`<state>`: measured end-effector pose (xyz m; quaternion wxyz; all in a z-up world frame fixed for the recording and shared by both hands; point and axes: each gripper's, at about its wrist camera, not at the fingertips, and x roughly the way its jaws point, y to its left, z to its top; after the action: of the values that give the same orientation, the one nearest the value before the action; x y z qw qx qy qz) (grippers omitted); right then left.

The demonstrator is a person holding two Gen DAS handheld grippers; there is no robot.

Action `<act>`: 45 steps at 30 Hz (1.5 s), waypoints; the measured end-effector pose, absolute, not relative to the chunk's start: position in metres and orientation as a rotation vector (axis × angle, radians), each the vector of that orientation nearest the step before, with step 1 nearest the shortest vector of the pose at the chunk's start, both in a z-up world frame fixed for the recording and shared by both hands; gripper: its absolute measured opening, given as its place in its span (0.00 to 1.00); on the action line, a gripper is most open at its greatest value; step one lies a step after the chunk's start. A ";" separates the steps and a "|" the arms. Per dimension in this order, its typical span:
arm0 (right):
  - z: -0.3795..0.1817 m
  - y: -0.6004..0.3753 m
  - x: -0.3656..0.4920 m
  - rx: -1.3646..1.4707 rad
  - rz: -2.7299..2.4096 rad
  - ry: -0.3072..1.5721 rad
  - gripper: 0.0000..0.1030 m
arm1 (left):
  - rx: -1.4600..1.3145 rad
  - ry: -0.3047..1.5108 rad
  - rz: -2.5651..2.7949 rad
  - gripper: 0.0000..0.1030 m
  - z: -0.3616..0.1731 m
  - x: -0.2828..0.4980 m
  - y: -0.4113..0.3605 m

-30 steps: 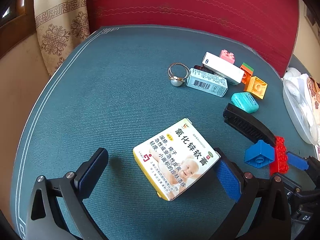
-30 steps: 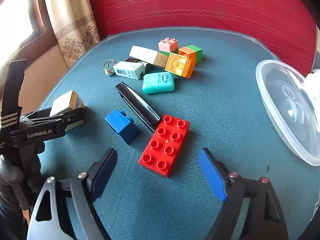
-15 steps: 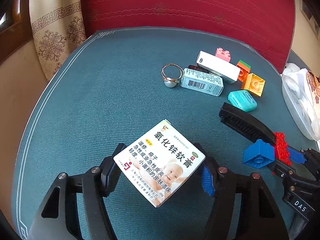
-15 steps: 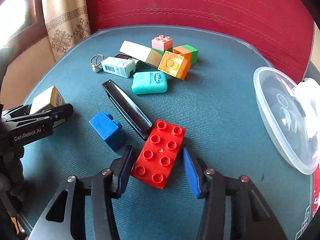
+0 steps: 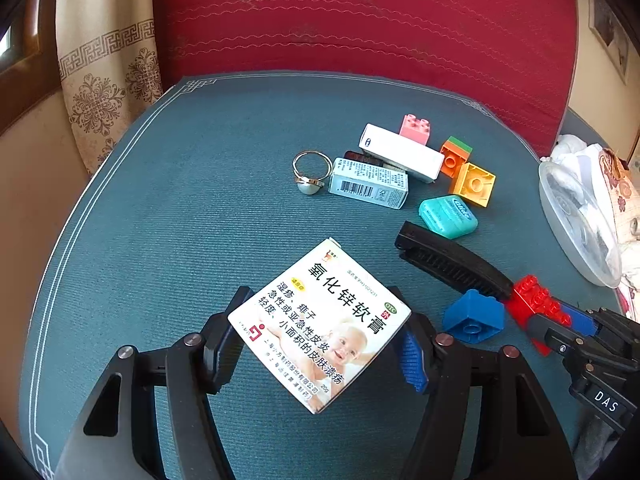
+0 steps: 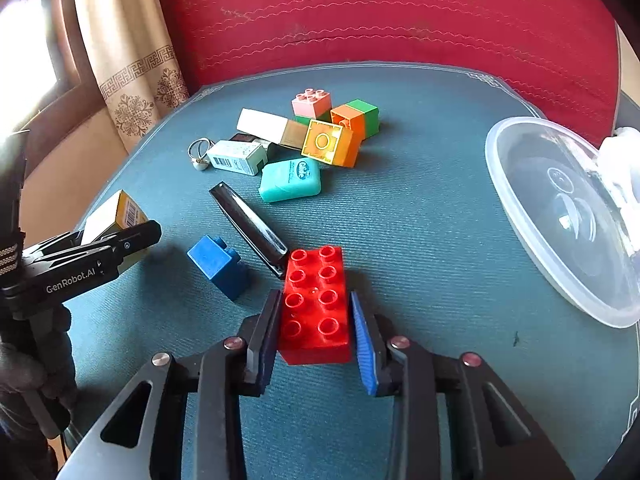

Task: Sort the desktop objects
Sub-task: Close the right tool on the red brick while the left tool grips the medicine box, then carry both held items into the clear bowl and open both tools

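Note:
My left gripper is shut on a white and yellow ointment box with a baby's picture, held corner-on between the pads over the teal mat. In the right wrist view that box shows at the far left. A red eight-stud brick lies lengthwise between the pads of my right gripper. Its jaws are closing and both pads press on the brick's long sides. The brick's far end touches a black hair clip.
A blue brick lies just left of the red one. Further back sit a teal floss case, a yellow brick, an orange-green brick, a pink brick, two small cartons and a ring. A clear plastic lid lies at the right.
Both grippers went from wide open to closed: the left one onto the ointment box, the right one onto the red brick, which turned to lie straight between the pads.

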<state>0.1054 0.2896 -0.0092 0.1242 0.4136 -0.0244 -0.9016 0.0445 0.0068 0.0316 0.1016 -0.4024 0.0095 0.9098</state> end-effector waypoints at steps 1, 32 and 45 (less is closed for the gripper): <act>-0.008 0.292 0.106 1.198 -2.631 -0.085 0.36 | -1.183 0.030 2.686 0.66 0.034 0.045 0.009; 0.025 0.477 0.107 1.092 -3.098 -0.385 0.36 | -1.093 0.215 2.506 0.67 0.058 0.050 0.150; 0.023 0.504 0.097 1.092 -3.166 -0.337 0.36 | -1.015 0.271 2.409 0.67 0.074 0.047 0.223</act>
<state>0.0968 0.5037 0.0226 -0.1122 0.3224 -0.0994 -0.9346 0.0469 0.2226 0.0735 0.2539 -0.3735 0.0997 0.8866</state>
